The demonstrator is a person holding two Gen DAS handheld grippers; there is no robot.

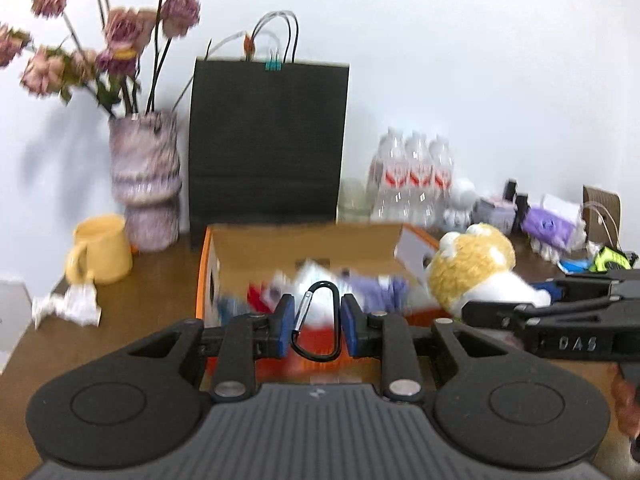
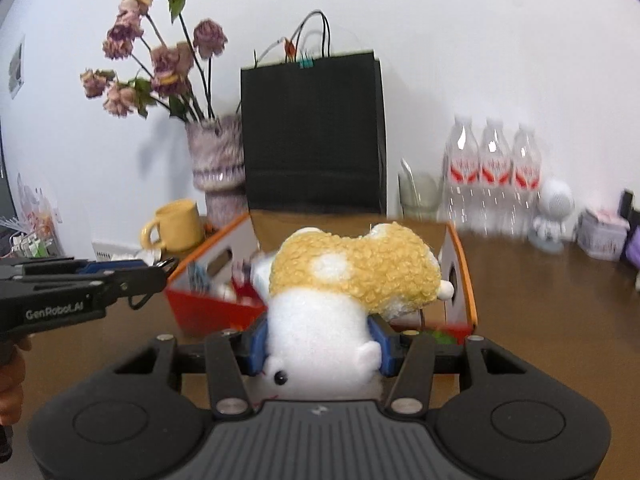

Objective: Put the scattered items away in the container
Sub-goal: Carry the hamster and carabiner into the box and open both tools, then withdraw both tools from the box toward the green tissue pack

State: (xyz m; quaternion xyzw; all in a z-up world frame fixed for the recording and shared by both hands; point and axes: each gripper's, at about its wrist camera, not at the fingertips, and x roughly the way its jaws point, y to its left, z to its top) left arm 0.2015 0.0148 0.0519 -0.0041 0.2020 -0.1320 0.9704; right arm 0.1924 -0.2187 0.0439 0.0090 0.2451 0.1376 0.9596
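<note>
Left gripper (image 2: pixel 160 270) side reads "GenRobot.AI".

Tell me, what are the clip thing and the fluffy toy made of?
The carabiner looks like metal: thin, hard black loop with a shiny silver gate. The plush toy looks like soft fabric: curly yellow fleece on top, smooth white fuzz below, squashed between the pads.

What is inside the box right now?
The box holds blurred white, purple and red items. The carabiner and plush cover part; the floor is hidden.
</note>
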